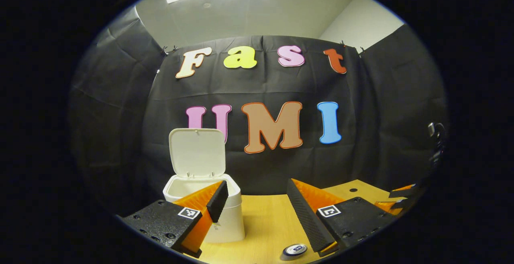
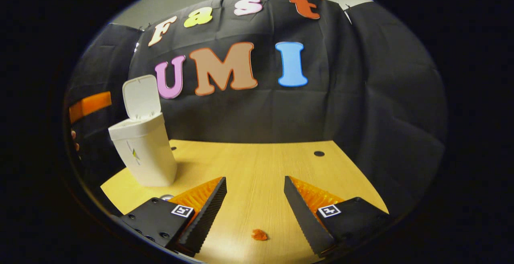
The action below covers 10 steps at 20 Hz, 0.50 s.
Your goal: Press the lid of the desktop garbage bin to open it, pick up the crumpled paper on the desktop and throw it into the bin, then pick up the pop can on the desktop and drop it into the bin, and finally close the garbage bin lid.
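**Desk:** Where's the paper?

**Operator:** On the desktop (image 2: 257, 167), between my right gripper (image 2: 255, 183)'s spread fingers, lined up for pickup. Bin (image 2: 144, 155) lid (image 2: 140, 97) stands open; left gripper (image 1: 257, 199) also spread, empty. Crumpled paper (image 2: 259, 235) untouched.

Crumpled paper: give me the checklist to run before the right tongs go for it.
1. Bin lid open: ok, it stands upright.
2. Crumpled paper on the desktop, free: ok.
3. Right tongs open and holding nothing: ok.
4. Paper between the right fingers: ok, low and centred.
5. Left tongs clear of the paper: ok, they hang open near the bin.
6. Pop can still waiting: ok, its top shows below the left tongs.
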Motion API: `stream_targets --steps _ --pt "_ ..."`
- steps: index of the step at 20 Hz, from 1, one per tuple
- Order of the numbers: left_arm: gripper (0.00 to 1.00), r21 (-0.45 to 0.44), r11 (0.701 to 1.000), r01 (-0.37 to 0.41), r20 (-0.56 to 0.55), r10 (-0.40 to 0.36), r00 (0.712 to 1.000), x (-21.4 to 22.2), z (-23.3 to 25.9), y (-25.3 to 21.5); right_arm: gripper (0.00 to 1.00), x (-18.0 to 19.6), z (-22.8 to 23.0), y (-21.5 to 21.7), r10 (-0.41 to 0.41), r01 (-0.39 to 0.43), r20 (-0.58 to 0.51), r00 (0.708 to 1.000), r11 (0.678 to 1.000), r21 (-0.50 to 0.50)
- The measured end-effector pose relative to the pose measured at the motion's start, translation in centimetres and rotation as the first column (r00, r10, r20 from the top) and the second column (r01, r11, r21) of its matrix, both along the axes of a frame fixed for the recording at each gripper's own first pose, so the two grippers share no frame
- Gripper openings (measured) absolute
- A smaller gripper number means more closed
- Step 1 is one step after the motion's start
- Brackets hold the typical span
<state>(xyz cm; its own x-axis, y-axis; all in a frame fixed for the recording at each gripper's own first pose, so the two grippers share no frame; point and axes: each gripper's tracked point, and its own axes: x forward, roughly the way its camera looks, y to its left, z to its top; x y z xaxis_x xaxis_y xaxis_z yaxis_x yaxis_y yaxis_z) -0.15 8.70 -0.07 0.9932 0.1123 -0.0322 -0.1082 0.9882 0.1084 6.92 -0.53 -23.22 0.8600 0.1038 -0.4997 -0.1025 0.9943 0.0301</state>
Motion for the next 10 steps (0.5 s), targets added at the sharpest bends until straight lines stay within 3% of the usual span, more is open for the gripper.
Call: stream_targets --steps 5,10 --pt "0.90 -0.031 0.999 0.020 -0.049 -0.022 0.999 -1.4 -1.6 -2.0 0.97 -0.4 -8.3 -0.6 0.019 -0.034 -0.189 0.982 0.997 -0.074" --pt "0.90 -0.039 0.999 -0.008 -0.105 0.004 0.994 -2.3 -3.2 -2.0 0.99 -2.1 -14.7 -0.5 0.053 -0.086 -0.333 0.941 0.993 -0.085"
